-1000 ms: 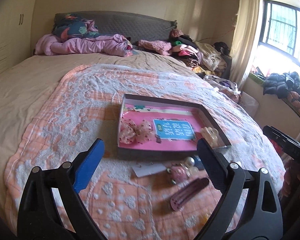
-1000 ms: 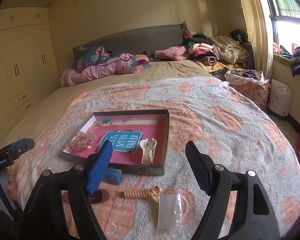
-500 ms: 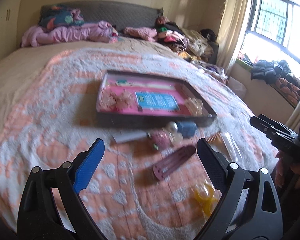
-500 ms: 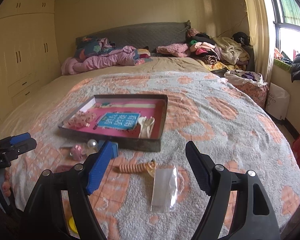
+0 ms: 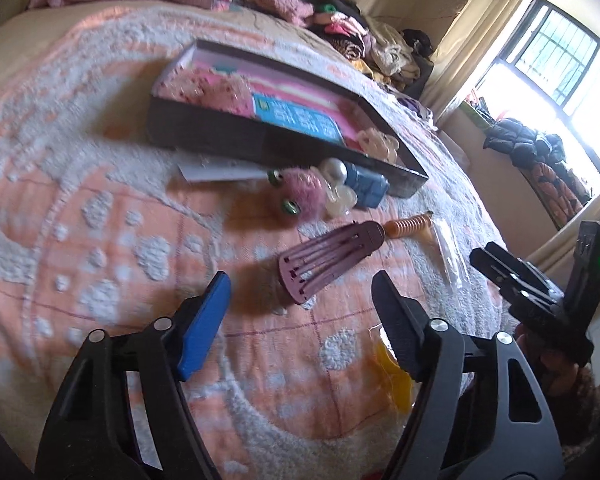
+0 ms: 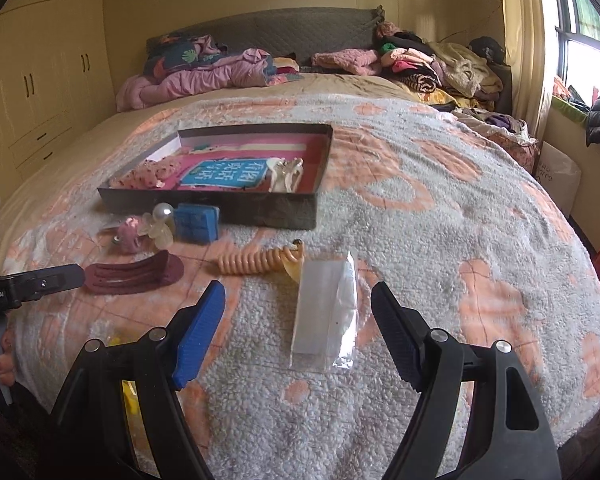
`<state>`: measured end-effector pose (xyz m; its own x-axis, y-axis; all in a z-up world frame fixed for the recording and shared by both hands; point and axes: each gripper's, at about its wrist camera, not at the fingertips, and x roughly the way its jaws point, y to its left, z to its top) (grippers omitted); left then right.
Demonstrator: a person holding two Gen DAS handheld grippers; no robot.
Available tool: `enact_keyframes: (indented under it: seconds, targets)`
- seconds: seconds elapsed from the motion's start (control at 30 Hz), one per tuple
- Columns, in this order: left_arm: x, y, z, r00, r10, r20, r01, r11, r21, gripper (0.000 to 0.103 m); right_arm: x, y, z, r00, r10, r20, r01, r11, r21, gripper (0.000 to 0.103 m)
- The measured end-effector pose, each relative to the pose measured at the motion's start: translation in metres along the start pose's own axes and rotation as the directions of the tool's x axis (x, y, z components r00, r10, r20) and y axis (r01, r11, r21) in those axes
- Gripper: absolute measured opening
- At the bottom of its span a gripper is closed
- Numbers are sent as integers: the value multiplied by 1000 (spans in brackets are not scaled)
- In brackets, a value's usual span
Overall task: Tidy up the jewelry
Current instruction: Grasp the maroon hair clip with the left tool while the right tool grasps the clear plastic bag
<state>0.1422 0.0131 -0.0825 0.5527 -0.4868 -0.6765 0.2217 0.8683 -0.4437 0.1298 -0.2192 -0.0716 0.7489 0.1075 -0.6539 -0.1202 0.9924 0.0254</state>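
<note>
Loose hair accessories lie on the blanket in front of a dark tray (image 5: 236,142) (image 6: 220,205) with a pink floor. My left gripper (image 5: 300,322) hovers low just short of a mauve hair clip (image 5: 332,260) (image 6: 132,274). Its jaws are closing, with nothing between them. My right gripper (image 6: 298,322) stands open, and a clear plastic bag (image 6: 326,316) lies on the blanket between and ahead of its fingertips. Beyond the bag lies an orange spiral hair tie (image 6: 256,262) (image 5: 408,226).
By the tray's front wall sit a pink fuzzy clip (image 5: 304,196), a pearl clip (image 6: 162,213) and a blue item (image 6: 196,224). A yellow item (image 5: 392,368) lies near my left gripper's black finger. Clothes are piled at the headboard (image 6: 420,60). The bed's edge drops off to the right.
Both grippers have sunk toward the blanket and tilted down. The left one has come close to the mauve clip with narrower jaws. The right one has neared the clear bag.
</note>
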Motion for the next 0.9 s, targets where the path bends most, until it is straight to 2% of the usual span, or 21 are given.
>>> enact_keyframes:
  seconds: [0.13,0.27,0.3,0.4,0.47,0.57,0.63,0.9]
  targets:
    - [14,-1,0,1000,-3,-18,3,1000,-1,59,14,-8,-3,999,-5,-39,6,1000,12,73]
    - [23,-5,6,1000,-2,-19,2,1000,7,42,30,-13,-2,997,-16,-70,17,1000,16,73]
    - [24,-6,7,1000,-3,-18,4,1000,10,32,31,-14,-2,997,-17,-72,18,1000,18,73]
    - [29,-9,8,1000,7,-24,-7,1000,15,14,38,-16,0,996,-15,-84,18,999,32,72]
    - [28,-9,7,1000,-3,-22,3,1000,13,11,40,-18,1,996,-12,-87,16,999,37,69]
    - [22,-11,6,1000,-17,-13,17,999,30,7,45,-19,-1,994,-3,-111,7,999,39,57]
    - [19,-14,5,1000,-15,-2,15,999,49,5,48,-21,-2,992,5,-127,0,999,42,40]
    - [0,-30,2,999,-3,38,-1,992,126,3,36,-20,-6,992,59,-114,-51,996,72,38]
